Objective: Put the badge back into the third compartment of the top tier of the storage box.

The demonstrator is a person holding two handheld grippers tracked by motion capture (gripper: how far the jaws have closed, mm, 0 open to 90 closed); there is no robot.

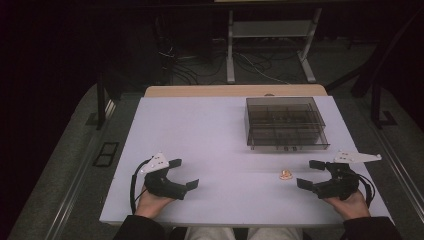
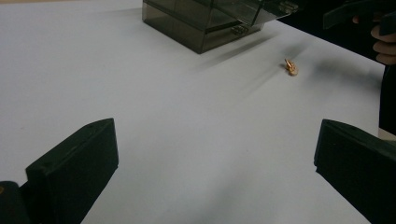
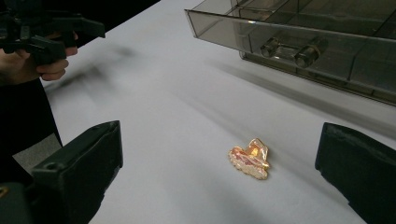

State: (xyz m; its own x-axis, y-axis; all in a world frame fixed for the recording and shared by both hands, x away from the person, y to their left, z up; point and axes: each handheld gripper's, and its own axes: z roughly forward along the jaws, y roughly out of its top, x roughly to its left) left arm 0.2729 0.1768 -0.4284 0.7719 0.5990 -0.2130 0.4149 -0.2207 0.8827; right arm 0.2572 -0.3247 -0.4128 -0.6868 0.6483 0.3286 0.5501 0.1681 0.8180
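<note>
Resting on the near right part of the desk (image 1: 210, 130), the right gripper (image 1: 310, 175) has its jaws spread wide with nothing between the pads; a hand (image 1: 350, 204) holds it from behind. Just ahead of its jaws, slightly toward the desk's middle, lies a small gold pin (image 3: 250, 158), flat on the white surface and touching neither jaw. In the high view the pin sits between the right gripper and the box, near the front edge. Farther off, toward the back right of the desk, stands a smoky clear plastic box (image 1: 285, 122) with inner compartments and two small latches on its near face. On the near left, well apart from the pin, the left gripper (image 1: 184, 174) also rests with jaws wide apart and empty.
</note>
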